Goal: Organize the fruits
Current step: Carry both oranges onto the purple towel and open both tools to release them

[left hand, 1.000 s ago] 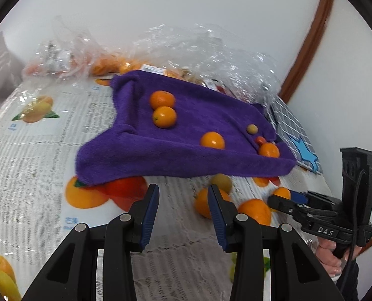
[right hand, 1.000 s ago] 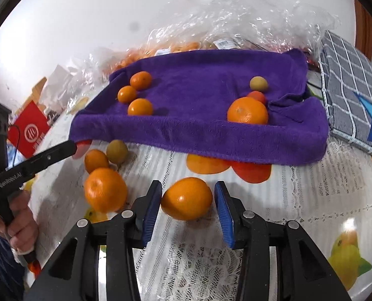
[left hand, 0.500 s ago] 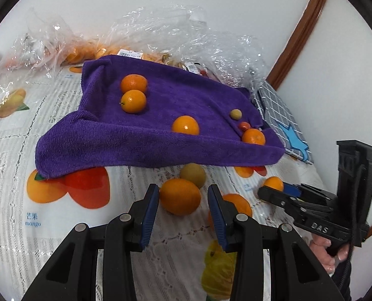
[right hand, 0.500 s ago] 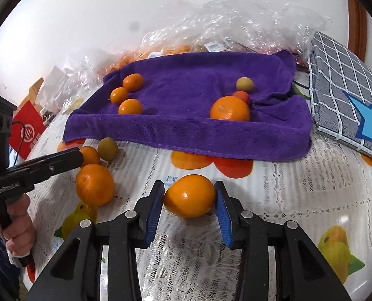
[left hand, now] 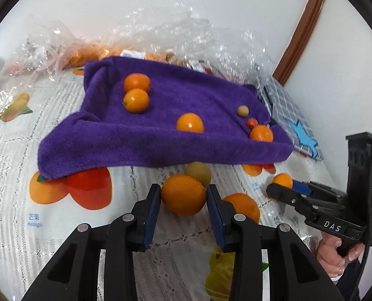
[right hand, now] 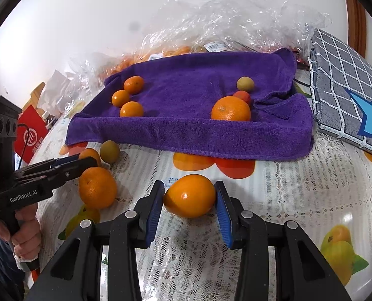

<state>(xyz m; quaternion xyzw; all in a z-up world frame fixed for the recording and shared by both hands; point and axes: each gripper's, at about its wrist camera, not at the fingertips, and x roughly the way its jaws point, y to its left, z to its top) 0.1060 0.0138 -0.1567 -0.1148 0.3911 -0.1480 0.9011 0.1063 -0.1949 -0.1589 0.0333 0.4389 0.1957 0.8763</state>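
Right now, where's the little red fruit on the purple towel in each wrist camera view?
Left wrist view: the small red fruit lies right of centre, near the towel's right end, just above the neighbouring orange.
Right wrist view: the red fruit is right of centre in the upper half, peeking from behind that orange.
Shared landmark: the purple towel under it.

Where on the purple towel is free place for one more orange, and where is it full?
The purple towel is bare in its middle, between the three small oranges at left and the big orange at right. Crowded: the right corner, where red fruit and green fruit sit behind the big orange.
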